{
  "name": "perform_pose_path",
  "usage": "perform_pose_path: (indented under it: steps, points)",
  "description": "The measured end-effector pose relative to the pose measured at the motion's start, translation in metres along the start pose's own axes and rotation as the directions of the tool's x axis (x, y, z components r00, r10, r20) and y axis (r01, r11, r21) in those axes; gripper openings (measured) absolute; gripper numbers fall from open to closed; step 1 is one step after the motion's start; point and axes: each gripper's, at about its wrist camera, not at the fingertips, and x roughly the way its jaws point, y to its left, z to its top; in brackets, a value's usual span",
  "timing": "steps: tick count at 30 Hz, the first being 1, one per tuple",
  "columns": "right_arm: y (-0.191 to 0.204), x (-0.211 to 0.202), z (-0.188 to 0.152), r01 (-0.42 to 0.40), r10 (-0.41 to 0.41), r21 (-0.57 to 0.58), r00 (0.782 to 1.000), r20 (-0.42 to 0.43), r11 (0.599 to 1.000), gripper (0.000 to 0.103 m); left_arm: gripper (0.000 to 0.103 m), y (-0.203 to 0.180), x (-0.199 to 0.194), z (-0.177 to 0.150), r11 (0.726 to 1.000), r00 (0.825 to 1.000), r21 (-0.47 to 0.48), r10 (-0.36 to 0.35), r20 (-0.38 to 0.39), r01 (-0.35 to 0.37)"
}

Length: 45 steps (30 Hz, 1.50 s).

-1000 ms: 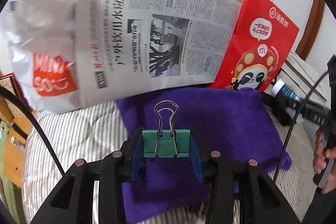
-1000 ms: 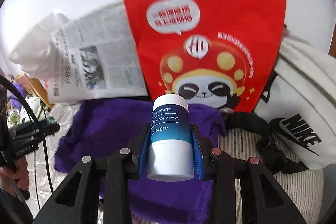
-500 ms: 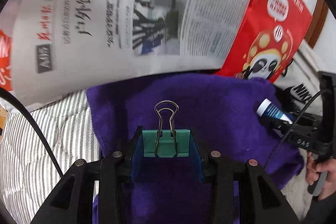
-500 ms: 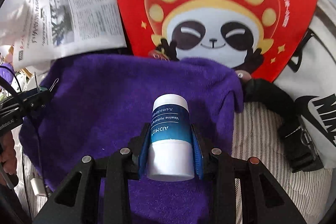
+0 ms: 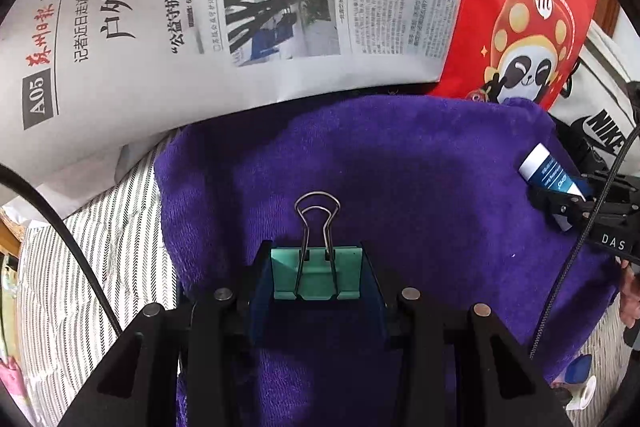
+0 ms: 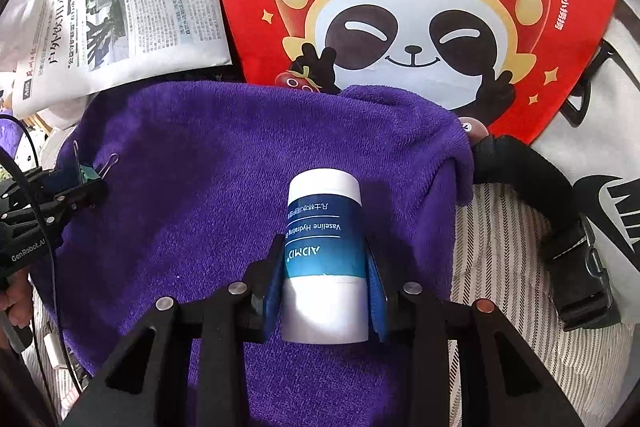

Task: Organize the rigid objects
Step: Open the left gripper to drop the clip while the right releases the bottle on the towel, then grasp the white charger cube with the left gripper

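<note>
Ahead, a newspaper and a red panda bag stand propped behind the purple towel; a white Nike bag lies right. My left gripper pinches a green binder clip over the towel. My right gripper clamps a white bottle, labelled "Vaseline Hydrating", above the towel's right side.

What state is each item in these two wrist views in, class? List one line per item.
Left gripper: shut on the green binder clip.
Green binder clip: held, wire handles pointing forward.
Right gripper: shut on the Vaseline tube.
Vaseline tube: held, cap end forward.
Purple towel: spread flat.
Newspaper: propped up.
Red panda bag: standing.
</note>
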Motion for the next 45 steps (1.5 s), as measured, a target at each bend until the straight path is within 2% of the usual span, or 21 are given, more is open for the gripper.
perform_pose_path:
  steps: [3, 5, 7, 9, 10, 14, 16, 20, 24, 27, 30, 36, 40, 45]
  points:
    - [0.0, 0.001, 0.0, -0.015, 0.015, -0.002, 1.0, -0.015, 1.0, 0.04, 0.04, -0.007, 0.004, 0.002, 0.999, 1.0, 0.026, 0.022, -0.007, -0.022]
    - [0.001, 0.0, 0.002, -0.04, 0.041, 0.009, 0.999, -0.027, 0.999, 0.051, 0.04, -0.011, 0.005, 0.003, 0.999, 1.0, 0.025, 0.024, -0.011, -0.024]
    - [-0.001, -0.004, 0.003, -0.056, 0.056, 0.015, 0.998, -0.033, 0.998, 0.054, 0.044, -0.005, 0.0, -0.002, 0.999, 0.999, 0.037, 0.013, -0.03, -0.012]
    - [-0.003, -0.011, 0.007, -0.046, 0.046, 0.012, 0.999, -0.025, 0.999, 0.055, 0.06, -0.011, 0.0, -0.006, 0.999, 0.999, 0.038, 0.016, -0.038, -0.015]
    - [-0.002, -0.018, 0.008, -0.044, 0.044, 0.009, 0.999, -0.01, 0.999, 0.055, 0.061, -0.01, -0.001, -0.009, 0.999, 0.999, 0.038, 0.013, -0.038, -0.012]
    - [-0.002, -0.054, 0.011, -0.054, 0.054, -0.004, 0.996, 0.064, 0.999, 0.063, 0.062, -0.008, -0.012, -0.017, 0.999, 0.998, 0.037, -0.02, -0.062, 0.023]
    - [0.0, -0.071, 0.011, -0.047, 0.048, -0.014, 0.994, 0.094, 0.999, 0.064, 0.062, -0.011, -0.025, -0.02, 0.999, 0.999, 0.028, -0.023, -0.046, 0.024]
    - [0.002, -0.108, 0.007, -0.034, 0.037, -0.017, 0.987, 0.155, 0.999, 0.064, 0.062, -0.018, -0.058, -0.032, 0.997, 0.997, 0.015, -0.071, -0.018, 0.072]
    - [0.008, -0.131, -0.001, -0.022, 0.026, -0.02, 0.984, 0.177, 1.0, 0.065, 0.062, -0.017, -0.087, -0.055, 0.998, 0.999, 0.029, -0.05, -0.005, 0.051]
    - [0.016, -0.142, -0.019, -0.005, 0.01, -0.03, 0.981, 0.193, 1.0, 0.065, 0.062, -0.009, -0.102, -0.072, 0.998, 0.998, 0.0, -0.07, 0.001, 0.07]
    - [0.021, -0.148, -0.051, -0.021, 0.025, -0.02, 0.98, 0.197, 1.0, 0.071, 0.062, 0.003, -0.114, -0.09, 0.996, 0.996, -0.016, -0.085, 0.011, 0.085]
    - [0.027, -0.153, -0.11, 0.02, -0.029, 0.05, 0.982, 0.189, 0.999, 0.071, 0.062, 0.007, -0.121, -0.122, 0.995, 0.995, -0.036, -0.095, 0.012, 0.096]
    - [0.032, -0.167, -0.136, -0.033, 0.01, 0.1, 0.976, 0.219, 0.994, 0.071, 0.062, -0.006, -0.121, -0.132, 0.996, 0.996, 0.02, -0.084, 0.024, 0.084]
    - [0.042, -0.177, -0.157, -0.044, 0.022, 0.088, 0.972, 0.232, 0.995, 0.071, 0.062, -0.022, -0.121, -0.133, 0.99, 0.993, 0.098, -0.108, 0.039, 0.104]
